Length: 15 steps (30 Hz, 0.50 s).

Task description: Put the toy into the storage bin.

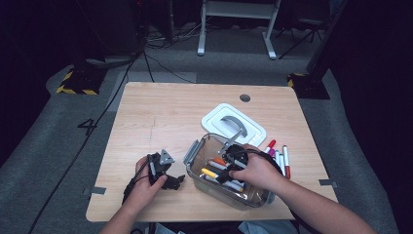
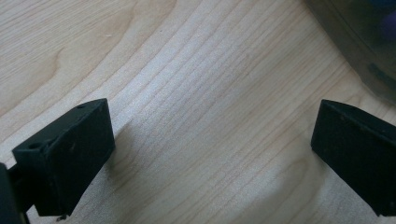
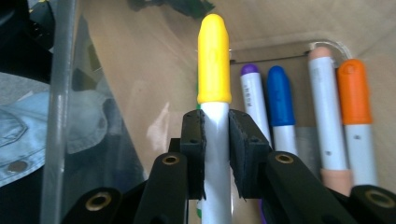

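Observation:
A clear plastic bin [image 1: 195, 152] stands on the wooden table [image 1: 160, 112] with several markers inside. My right gripper [image 3: 215, 135] reaches into the bin [image 3: 65, 93] and is shut on a yellow-capped marker [image 3: 214, 60], whose white barrel sits between the pads. Purple [image 3: 254, 100], blue [image 3: 281, 100], peach [image 3: 323, 100] and orange [image 3: 355, 100] markers lie beside it on the bin floor. In the high view the right gripper [image 1: 229, 163] and hand are over the bin, near the yellow marker [image 1: 209, 172]. My left gripper [image 1: 168, 179] rests on the table left of the bin, open, jaws [image 2: 212, 154] wide apart over bare wood.
The bin's white lid [image 1: 234, 124] lies on the table behind the bin. Several red and white markers [image 1: 280, 158] lie loose on the table to the bin's right. A dark corner of the bin [image 2: 359, 42] shows in the left gripper view.

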Each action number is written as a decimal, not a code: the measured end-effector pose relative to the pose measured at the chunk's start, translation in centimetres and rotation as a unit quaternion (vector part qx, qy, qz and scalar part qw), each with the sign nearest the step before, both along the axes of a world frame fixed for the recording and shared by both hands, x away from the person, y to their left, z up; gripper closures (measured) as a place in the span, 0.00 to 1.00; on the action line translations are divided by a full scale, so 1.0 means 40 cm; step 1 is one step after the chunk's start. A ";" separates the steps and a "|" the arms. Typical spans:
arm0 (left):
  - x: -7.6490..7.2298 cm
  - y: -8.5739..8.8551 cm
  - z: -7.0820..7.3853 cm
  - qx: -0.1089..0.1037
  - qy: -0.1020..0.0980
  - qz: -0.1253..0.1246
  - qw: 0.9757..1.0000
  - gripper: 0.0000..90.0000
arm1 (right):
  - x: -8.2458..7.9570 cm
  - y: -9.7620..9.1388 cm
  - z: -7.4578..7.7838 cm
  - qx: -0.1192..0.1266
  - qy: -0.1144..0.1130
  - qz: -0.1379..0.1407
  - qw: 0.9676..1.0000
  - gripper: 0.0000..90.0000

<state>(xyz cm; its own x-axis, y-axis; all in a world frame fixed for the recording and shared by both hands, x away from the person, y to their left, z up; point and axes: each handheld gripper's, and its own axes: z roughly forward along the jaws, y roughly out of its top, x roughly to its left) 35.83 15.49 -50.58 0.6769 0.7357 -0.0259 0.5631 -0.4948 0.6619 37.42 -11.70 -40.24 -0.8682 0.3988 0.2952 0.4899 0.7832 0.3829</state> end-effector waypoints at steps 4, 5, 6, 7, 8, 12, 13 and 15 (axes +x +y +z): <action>0.000 0.000 0.000 0.000 0.000 0.000 1.000 0.00 | -0.005 0.020 -0.023 -0.022 0.013 0.011 1.000 0.85; 0.000 0.000 0.000 0.000 0.000 0.000 1.000 0.00 | -0.005 0.023 -0.029 -0.026 0.015 0.013 0.999 0.85; 0.000 0.000 0.000 0.000 0.000 0.000 1.000 0.00 | -0.006 0.028 -0.036 -0.029 0.018 0.016 0.999 0.85; 0.000 0.000 0.000 0.000 0.000 0.000 1.000 0.00 | -0.006 0.033 -0.043 -0.032 0.021 0.018 0.999 0.85; 0.000 0.000 0.000 0.000 0.000 -0.001 1.000 0.00 | -0.007 0.037 -0.050 -0.035 0.022 0.020 0.999 0.85; 0.001 0.000 0.000 0.001 0.000 -0.002 1.000 0.00 | -0.008 0.049 -0.070 -0.044 0.031 0.024 0.998 0.85; 0.001 0.000 0.000 0.001 0.000 -0.002 1.000 0.00 | -0.008 0.049 -0.070 -0.044 0.031 0.024 0.998 0.85; 0.001 0.001 0.000 0.001 -0.001 -0.002 1.000 0.00 | -0.010 0.056 -0.080 -0.047 0.036 0.027 0.998 0.85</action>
<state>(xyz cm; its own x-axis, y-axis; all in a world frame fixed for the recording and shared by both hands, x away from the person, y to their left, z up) 35.86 15.51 -50.57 0.6799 0.7330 -0.0230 0.5601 -0.4987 0.6615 37.02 -9.45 -43.45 -0.8665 0.3817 0.3217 0.4706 0.8397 0.2712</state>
